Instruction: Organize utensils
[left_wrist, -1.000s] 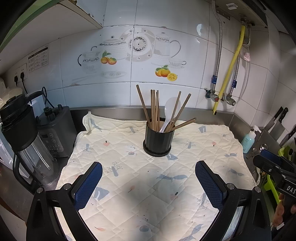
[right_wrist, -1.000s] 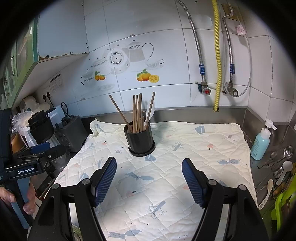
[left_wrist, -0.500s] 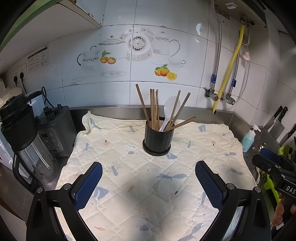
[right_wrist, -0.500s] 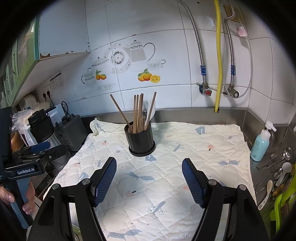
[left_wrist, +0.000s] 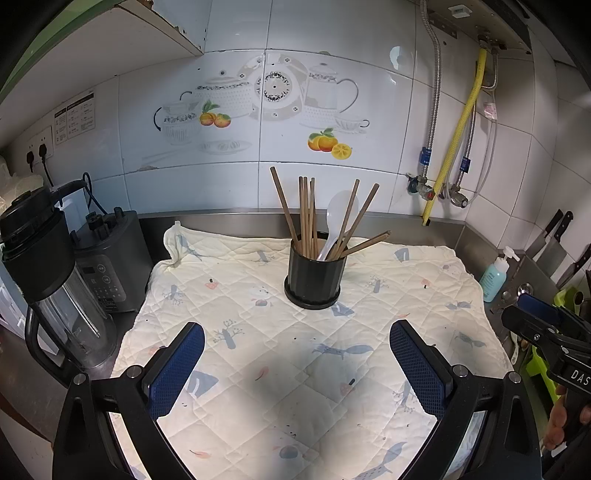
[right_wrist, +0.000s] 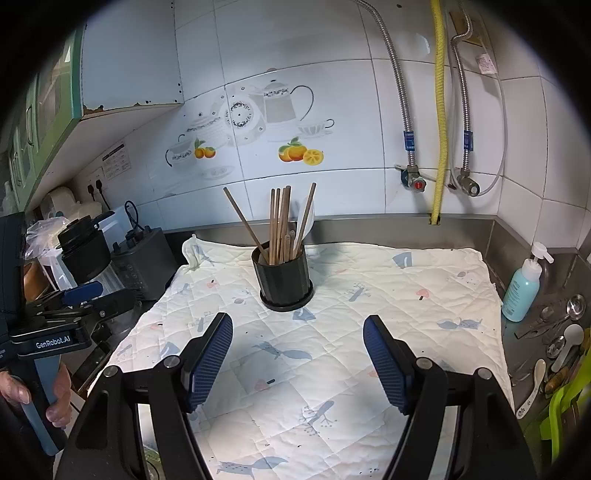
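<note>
A black ribbed utensil holder (left_wrist: 313, 281) (right_wrist: 282, 277) stands upright on a quilted cloth mat (left_wrist: 258, 369) (right_wrist: 332, 354), towards its back. Several wooden chopsticks (left_wrist: 306, 218) (right_wrist: 279, 225) and a white spoon (left_wrist: 341, 218) (right_wrist: 308, 218) stick up out of it. My left gripper (left_wrist: 295, 362) hovers open in front of the holder with nothing between its blue pads. My right gripper (right_wrist: 298, 350) is open too, empty, in front of the holder and well apart from it. Loose spoons and utensils (right_wrist: 565, 339) lie on the steel counter right of the mat.
A blender jug (left_wrist: 48, 280) and its base unit (left_wrist: 107, 266) stand left of the mat. A blue soap bottle (right_wrist: 522, 286) stands at the right, knives (left_wrist: 554, 243) lean on the wall, and a green rack (right_wrist: 565, 406) is at the right edge. Pipes run down the tiled wall.
</note>
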